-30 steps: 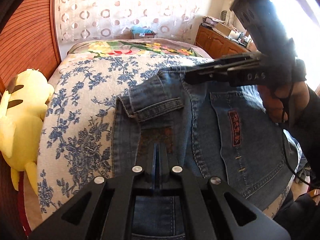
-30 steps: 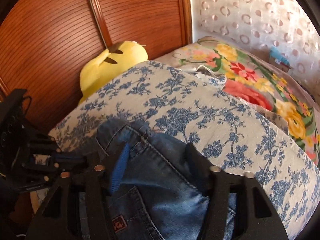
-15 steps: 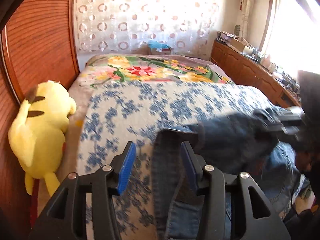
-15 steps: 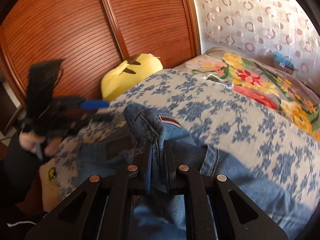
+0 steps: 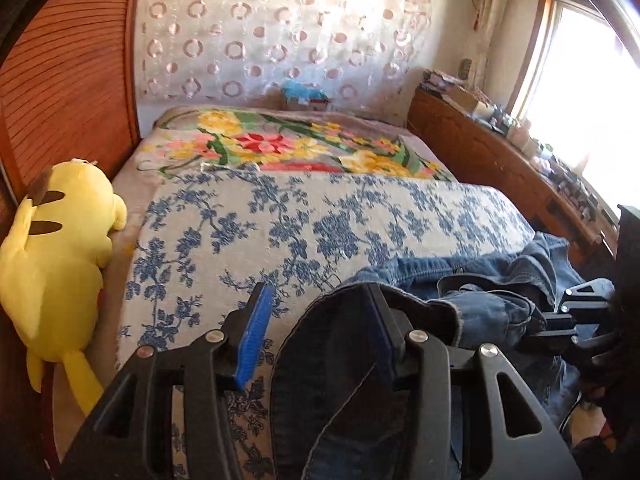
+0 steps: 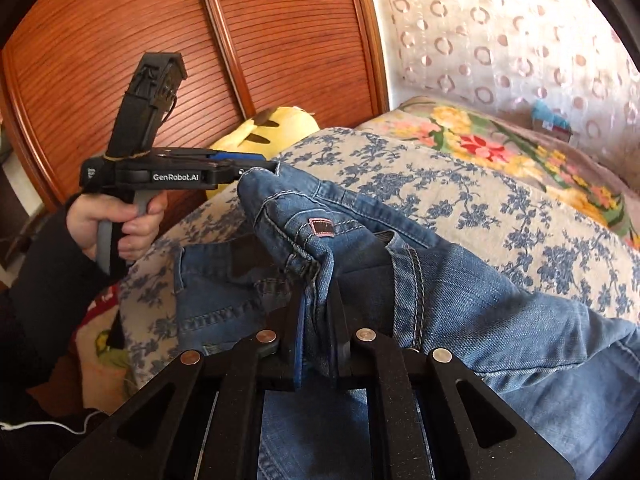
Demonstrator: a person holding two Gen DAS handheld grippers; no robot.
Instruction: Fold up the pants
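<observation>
Bed covered by blue-floral spread; flowered blanket laid at far end. Ribbed wooden panelling fitted along one side. Circle-patterned curtain hung behind. Wooden cabinet placed under sunlit window.

the pants are made of faded blue denim with pale stitching. the bed is covered in a matt woven floral cloth, and a soft plush toy is seen beside ribbed, glossy wood panelling.
</observation>
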